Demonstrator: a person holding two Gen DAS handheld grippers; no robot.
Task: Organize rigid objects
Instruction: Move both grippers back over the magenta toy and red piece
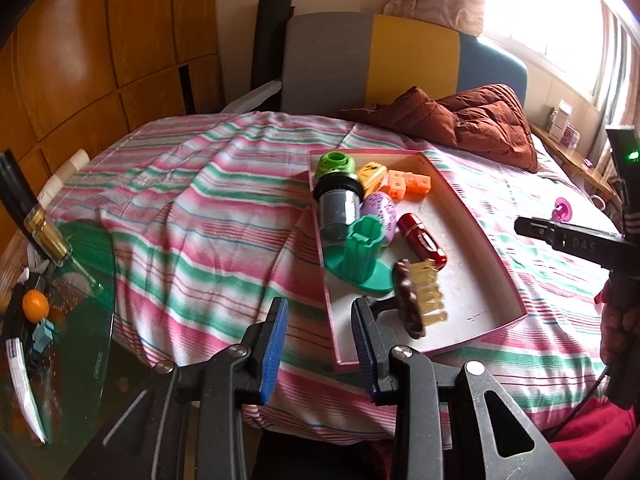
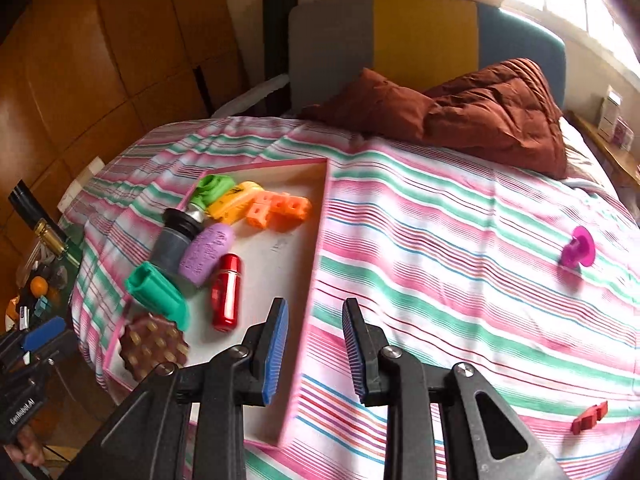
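Note:
A pink-rimmed tray lies on the striped bed. It holds a green stand, a red cylinder, a purple egg, a grey cylinder, orange blocks and a brown studded piece. A magenta piece and a red piece lie on the sheet outside. My left gripper is open and empty at the tray's near corner. My right gripper is open and empty over the tray's right rim.
A brown duvet lies at the bed's head before a grey, yellow and blue headboard. A green glass side table on the left carries a bottle, an orange and small items. A wooden wardrobe stands behind.

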